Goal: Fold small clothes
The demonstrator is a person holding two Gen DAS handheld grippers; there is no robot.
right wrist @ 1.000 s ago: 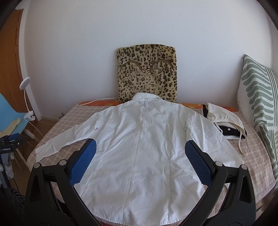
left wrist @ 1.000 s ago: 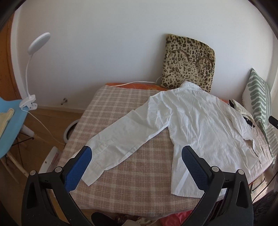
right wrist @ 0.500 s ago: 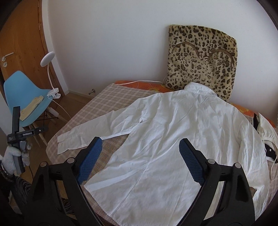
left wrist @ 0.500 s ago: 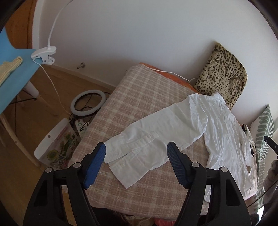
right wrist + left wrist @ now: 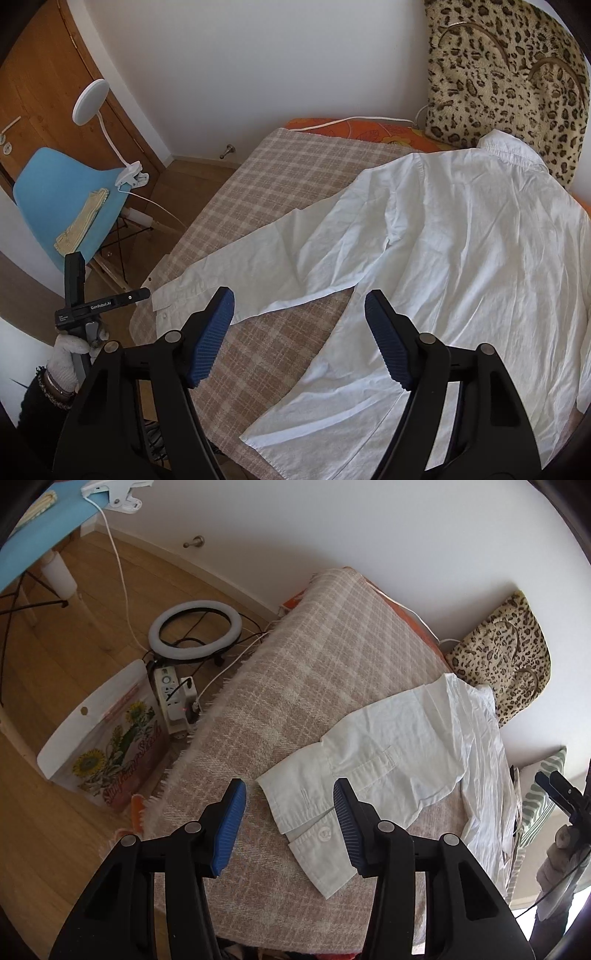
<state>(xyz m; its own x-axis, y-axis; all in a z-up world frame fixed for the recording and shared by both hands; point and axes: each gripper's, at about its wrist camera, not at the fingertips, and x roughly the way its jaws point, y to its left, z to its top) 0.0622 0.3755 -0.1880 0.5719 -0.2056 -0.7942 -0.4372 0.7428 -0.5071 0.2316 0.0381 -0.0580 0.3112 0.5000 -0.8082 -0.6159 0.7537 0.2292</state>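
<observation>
Since earlier: both grippers now nearer the sleeve end | shirt (image 5: 461, 236) white, creased, flat on plaid blanket (image 5: 295, 672), cuff (image 5: 306, 812) near its corner edge | left gripper (image 5: 288, 825) jaws closing, cuff between, untouched | right gripper (image 5: 299, 339) closing, empty, over bare blanket | floor (image 5: 55, 635) beyond edge: ring light (image 5: 195, 633), bag (image 5: 107, 738)
</observation>
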